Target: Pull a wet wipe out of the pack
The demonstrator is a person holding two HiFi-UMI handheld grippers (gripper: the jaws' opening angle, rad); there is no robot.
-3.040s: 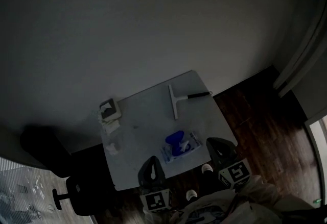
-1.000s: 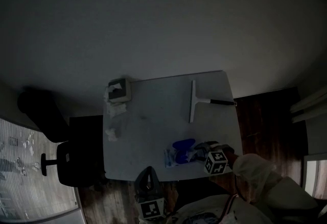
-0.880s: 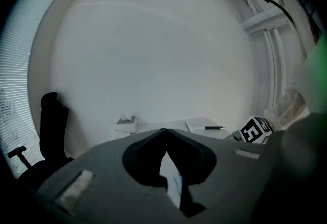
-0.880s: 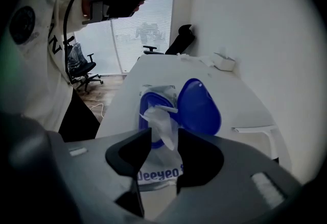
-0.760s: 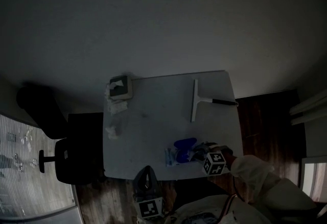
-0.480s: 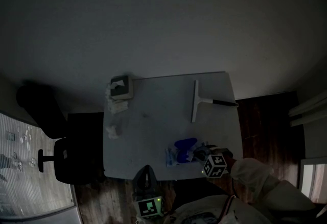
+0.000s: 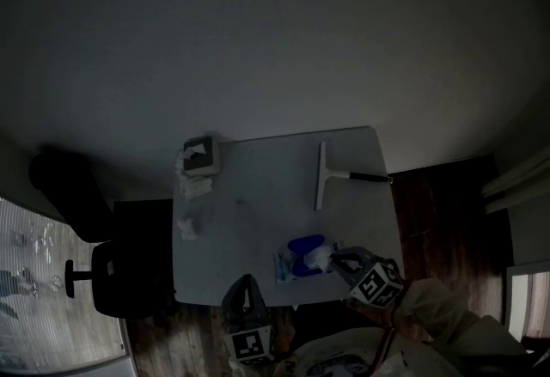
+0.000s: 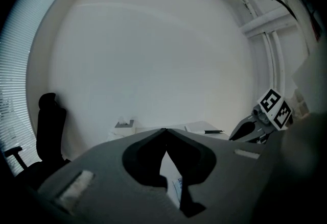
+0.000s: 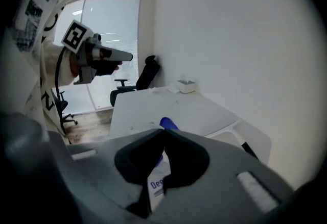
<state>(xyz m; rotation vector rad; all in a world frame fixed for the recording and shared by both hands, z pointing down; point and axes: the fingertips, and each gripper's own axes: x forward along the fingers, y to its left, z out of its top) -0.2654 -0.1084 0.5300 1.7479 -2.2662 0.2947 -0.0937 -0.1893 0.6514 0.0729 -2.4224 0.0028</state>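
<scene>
Pinching side: right gripper (image 7: 333, 256), nearest with its pale sleeve (image 7: 430, 302); jaw tips pressed together on a white tuft of wet wipe (image 7: 320, 258).
Idle side: left gripper (image 7: 244, 282), over the near edge of the table (image 7: 249, 221), left of the pack (image 7: 292, 267) and apart from it; jaws closed tip to tip, nothing between them.
Task thing: wet wipe stands up out of the pack, lower end in the opening, upper end at the right jaws.
Pack itself: lies flat close to the table's near edge, right of middle; blue lid (image 7: 305, 244) stands open on its far side (only the letters "Dee" readable through the right jaws).
Left edge, midway: crumpled tissues (image 7: 187, 228), small and white.
Far right: squeegee (image 7: 319, 178), flat on the table; pale blade runs near to far, black handle points toward the right edge.
Far left corner: tissue box (image 7: 199, 155), a white sheet just beside it.
Beside the table: office chair (image 7: 103, 276), dark, on the floor to the left.
Beyond: wall (image 7: 275, 40), plain and pale, behind the far edge.
</scene>
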